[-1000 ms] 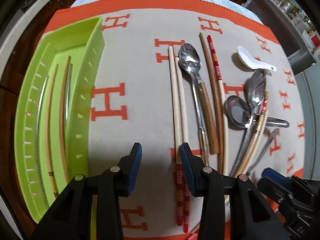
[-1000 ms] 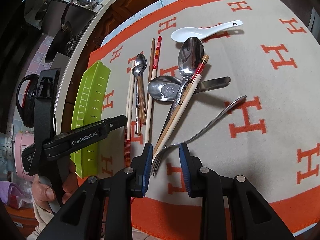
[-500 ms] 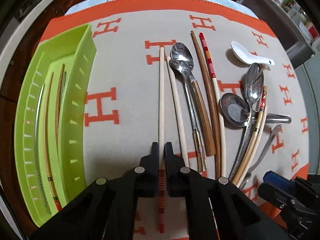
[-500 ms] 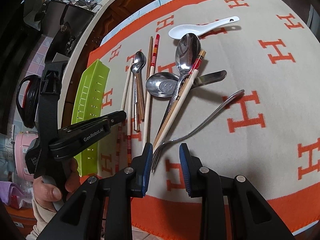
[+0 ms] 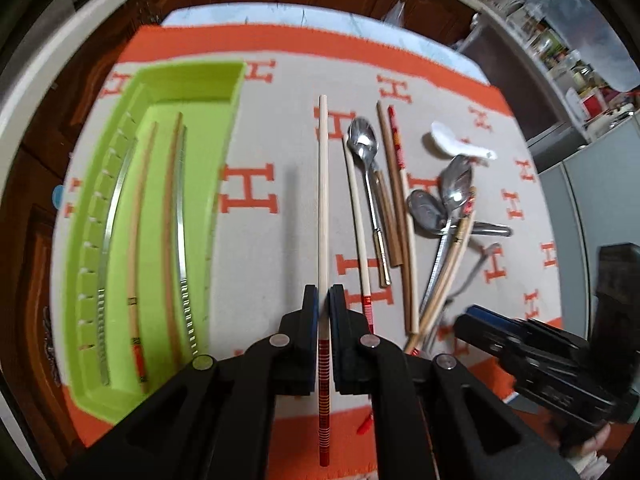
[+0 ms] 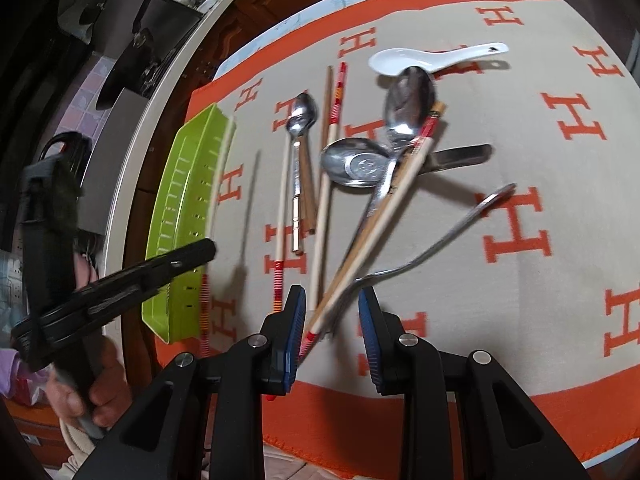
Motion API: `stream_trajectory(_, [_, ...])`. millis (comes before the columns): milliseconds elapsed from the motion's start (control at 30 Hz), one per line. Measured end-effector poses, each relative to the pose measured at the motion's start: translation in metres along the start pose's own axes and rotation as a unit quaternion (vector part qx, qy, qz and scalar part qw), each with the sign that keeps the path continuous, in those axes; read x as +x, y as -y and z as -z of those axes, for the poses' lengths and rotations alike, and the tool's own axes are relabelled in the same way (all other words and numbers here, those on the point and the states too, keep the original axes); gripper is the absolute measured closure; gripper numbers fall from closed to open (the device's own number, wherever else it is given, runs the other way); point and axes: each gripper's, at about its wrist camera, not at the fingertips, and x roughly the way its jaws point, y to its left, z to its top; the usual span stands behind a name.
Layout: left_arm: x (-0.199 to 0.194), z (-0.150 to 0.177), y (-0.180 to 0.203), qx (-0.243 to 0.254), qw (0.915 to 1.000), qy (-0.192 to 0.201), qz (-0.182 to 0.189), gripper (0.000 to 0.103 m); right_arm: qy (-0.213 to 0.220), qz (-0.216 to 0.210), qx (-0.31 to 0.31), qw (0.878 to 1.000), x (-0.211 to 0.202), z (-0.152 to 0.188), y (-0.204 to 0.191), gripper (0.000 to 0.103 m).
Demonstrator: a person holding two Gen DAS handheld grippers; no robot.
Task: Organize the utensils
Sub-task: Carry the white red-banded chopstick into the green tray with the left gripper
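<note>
My left gripper (image 5: 323, 300) is shut on a pale chopstick with a red-striped end (image 5: 323, 200) and holds it lifted above the cloth, its shadow lying to the left. The green tray (image 5: 224, 128) lies to the left and holds several chopsticks. My right gripper (image 6: 331, 312) is open, its jaws on either side of the fork (image 6: 432, 248) tines and a chopstick pair (image 6: 384, 216). The left gripper (image 6: 120, 284) with its chopstick also shows in the right wrist view, beside the tray (image 6: 180, 200).
On the orange-and-beige cloth (image 5: 260, 240) lie a second pale chopstick (image 5: 358, 220), a small spoon (image 5: 366, 160), brown chopsticks (image 5: 390, 184), two large spoons (image 5: 440, 200) and a white ceramic spoon (image 5: 456, 144). The table edge runs close behind the tray.
The left gripper closed on the pale chopstick, then lifted it off the cloth and carried it left toward the tray. The right gripper stayed open and shifted slightly over the fork.
</note>
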Motion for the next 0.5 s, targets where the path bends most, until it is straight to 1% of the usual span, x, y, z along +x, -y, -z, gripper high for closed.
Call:
stream_trajectory(133, [-0.034, 0.005, -0.015, 0.0, 0.9996, 0.03, -0.001, 0.1, -0.008, 0.0, -0.02, 1.0, 0.007, 0.0, -0.019, 0.075])
stream_trajectory(267, [-0.063, 0.008, -0.042, -0.007, 0.9983, 0.055, -0.015, 0.1, -0.024, -0.008, -0.03, 0.999, 0.022, -0.008, -0.04, 0.075])
stream_trajectory(400, [-0.073, 0.007, -0.068, -0.018, 0.9963, 0.071, -0.044, 0.1, -0.044, 0.002, -0.04, 0.998, 0.043, -0.015, -0.06, 0.075])
stream_trajectory(500, [-0.069, 0.003, -0.086, -0.028, 0.9949, 0.074, -0.062, 0.1, -0.057, 0.031, -0.051, 0.997, 0.061, -0.018, -0.072, 0.077])
